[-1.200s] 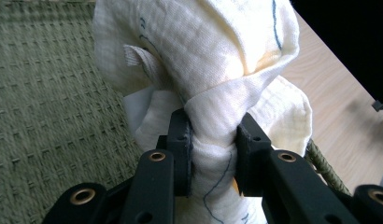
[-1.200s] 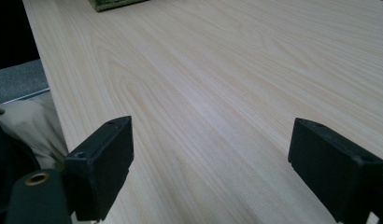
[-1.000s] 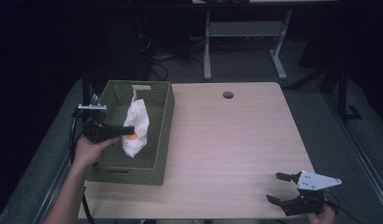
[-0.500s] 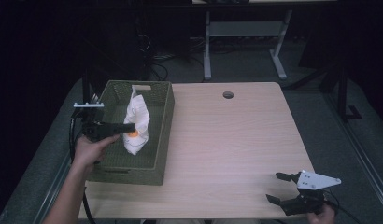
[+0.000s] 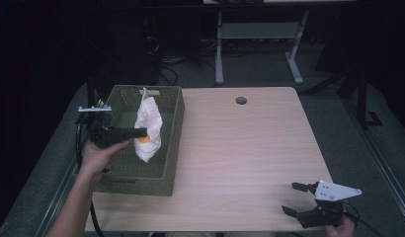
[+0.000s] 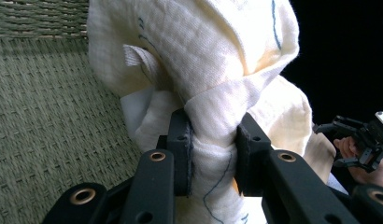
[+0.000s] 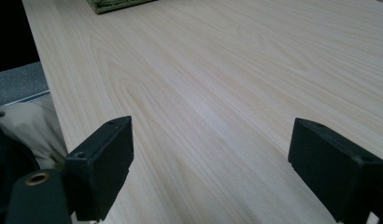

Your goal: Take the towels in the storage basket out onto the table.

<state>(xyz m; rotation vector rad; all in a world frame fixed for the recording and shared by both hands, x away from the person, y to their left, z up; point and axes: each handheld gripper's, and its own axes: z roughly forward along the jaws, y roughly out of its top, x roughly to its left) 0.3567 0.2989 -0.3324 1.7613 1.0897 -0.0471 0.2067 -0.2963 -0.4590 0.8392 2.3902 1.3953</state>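
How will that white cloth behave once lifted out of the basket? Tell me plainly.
Probably floppy: the white cloth bunches and folds where the left tool pinches it. It looks light, hanging from one pinch over the basket. Its loose lower end may sag or swing.

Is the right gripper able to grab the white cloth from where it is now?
Probably not without moving: the right gripper sits open at the table's near corner, far from the white cloth, which the left gripper holds over the basket.

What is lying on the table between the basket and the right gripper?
Nothing: in the high view, bare table separates the basket from the right gripper. The right gripper view shows bare wood too.
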